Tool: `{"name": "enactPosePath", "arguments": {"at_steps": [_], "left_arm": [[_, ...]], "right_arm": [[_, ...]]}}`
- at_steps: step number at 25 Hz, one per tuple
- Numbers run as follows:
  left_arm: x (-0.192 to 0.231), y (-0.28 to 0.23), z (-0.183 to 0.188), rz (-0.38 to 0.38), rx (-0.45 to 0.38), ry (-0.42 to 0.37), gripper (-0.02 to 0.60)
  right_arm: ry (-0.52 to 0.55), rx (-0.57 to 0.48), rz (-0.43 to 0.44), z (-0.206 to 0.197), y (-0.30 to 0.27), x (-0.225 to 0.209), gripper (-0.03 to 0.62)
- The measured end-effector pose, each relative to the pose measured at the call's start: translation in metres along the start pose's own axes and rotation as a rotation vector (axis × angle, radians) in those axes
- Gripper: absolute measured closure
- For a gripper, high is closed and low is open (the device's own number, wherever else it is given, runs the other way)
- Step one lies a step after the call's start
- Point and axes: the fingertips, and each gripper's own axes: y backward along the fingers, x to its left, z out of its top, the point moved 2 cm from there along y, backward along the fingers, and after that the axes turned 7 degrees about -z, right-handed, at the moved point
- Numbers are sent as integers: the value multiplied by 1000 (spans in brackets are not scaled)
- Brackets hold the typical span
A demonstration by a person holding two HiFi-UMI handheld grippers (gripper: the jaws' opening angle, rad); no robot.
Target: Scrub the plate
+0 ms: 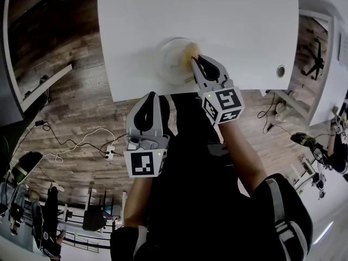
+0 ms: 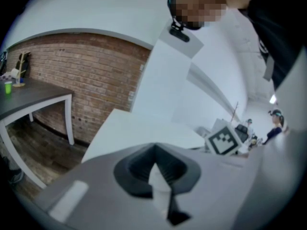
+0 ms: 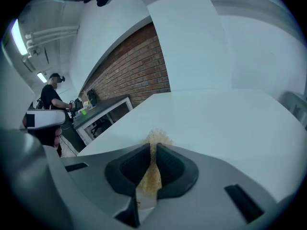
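A pale round plate [image 1: 173, 60] lies on the white table [image 1: 228, 20], close to its front edge. My right gripper [image 1: 196, 60] reaches over the plate's right side, shut on a yellowish scrubber [image 1: 190, 51]. In the right gripper view the scrubber [image 3: 155, 137] sticks out past the closed jaws of the right gripper [image 3: 154, 148]; the plate is hidden there. My left gripper [image 1: 153, 98] hangs below the table edge, off the plate, shut with nothing in it. Its own view shows the left gripper [image 2: 154, 150] with jaws together, the table [image 2: 139, 128] beyond, and the right gripper's marker cube [image 2: 224, 138].
A round cable hole [image 1: 280, 70] sits at the table's front right. A power strip with cables [image 1: 110, 152] lies on the wooden floor to the left. A grey side table [image 2: 33, 92] stands by the brick wall, and a person [image 3: 50, 97] stands far off.
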Motion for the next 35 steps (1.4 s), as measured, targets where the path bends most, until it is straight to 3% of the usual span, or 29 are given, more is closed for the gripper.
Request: {"name": "enactPosePath", "arguments": {"at_steps": [10, 20, 24, 35], "left_arm": [[-3, 3, -2, -12, 0, -3, 580], [9, 22, -6, 6, -10, -25, 581], [15, 30, -8, 34, -6, 14, 581], [23, 46, -10, 55, -25, 32, 580]], "right_arm": [[-5, -1, -42, -4, 7, -12, 559], [19, 33, 50, -14, -7, 34, 558], [26, 33, 82, -15, -9, 51, 559], [49, 22, 164, -10, -7, 95, 557]]}}
